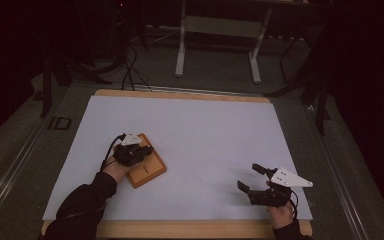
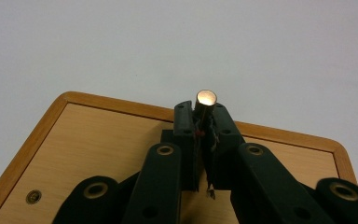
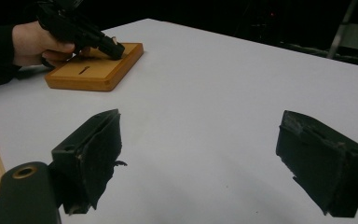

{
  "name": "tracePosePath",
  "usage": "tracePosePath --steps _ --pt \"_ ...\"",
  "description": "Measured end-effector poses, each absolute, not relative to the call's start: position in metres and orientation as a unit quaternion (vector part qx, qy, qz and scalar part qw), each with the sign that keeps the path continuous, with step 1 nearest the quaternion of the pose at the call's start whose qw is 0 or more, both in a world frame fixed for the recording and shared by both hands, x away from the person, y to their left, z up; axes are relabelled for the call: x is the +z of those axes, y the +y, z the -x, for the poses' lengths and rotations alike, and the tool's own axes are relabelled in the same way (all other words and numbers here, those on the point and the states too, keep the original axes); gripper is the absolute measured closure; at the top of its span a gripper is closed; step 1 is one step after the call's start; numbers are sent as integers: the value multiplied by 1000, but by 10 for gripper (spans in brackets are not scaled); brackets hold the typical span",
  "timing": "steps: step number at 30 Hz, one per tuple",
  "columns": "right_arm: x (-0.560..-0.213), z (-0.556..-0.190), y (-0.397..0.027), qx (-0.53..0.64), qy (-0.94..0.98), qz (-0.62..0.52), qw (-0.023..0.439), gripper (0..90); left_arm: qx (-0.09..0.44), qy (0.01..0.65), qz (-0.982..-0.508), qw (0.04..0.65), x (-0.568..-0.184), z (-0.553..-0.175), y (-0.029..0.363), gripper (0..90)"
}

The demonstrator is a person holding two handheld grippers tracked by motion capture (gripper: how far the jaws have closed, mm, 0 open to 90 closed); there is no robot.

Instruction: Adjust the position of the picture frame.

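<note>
Your left tongs [image 2: 204,126] are clamped on a small metal pin [image 2: 206,99] over the wooden board [image 1: 147,169], lower left; keep it upright over its hole. Right tongs [image 3: 198,165] wide apart, idle.

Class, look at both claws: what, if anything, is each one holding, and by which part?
The left claw is shut on a small metal peg, gripped on its shaft just below the round top, over the wooden board. The right claw is open, holding nothing.

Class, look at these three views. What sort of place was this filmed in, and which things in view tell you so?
Probably a lab or recording workspace, not a home: a white-topped table in a dark room, cables on the floor behind it, and a white stand frame beyond.
</note>
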State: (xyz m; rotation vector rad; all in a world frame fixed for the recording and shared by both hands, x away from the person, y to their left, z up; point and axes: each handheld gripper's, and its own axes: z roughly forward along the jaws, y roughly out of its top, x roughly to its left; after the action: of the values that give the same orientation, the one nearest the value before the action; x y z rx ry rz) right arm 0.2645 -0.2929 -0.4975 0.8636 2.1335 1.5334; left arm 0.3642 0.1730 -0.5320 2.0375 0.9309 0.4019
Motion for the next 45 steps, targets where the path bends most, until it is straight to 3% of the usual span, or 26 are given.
tracePosePath --steps 11,22,36,45 --pt "-497 -265 -295 549 755 -308 183 138 167 357 -827 401 -527 -360 165 855" --pt "-497 -266 -295 551 754 -307 181 139 154 339 -822 430 -508 -356 150 856" --pt "-498 -268 -296 555 752 -309 176 139 149 315 -818 459 -482 -360 110 856" --pt "-498 -268 -297 557 750 -309 175 138 140 301 -831 447 -482 -371 78 856"
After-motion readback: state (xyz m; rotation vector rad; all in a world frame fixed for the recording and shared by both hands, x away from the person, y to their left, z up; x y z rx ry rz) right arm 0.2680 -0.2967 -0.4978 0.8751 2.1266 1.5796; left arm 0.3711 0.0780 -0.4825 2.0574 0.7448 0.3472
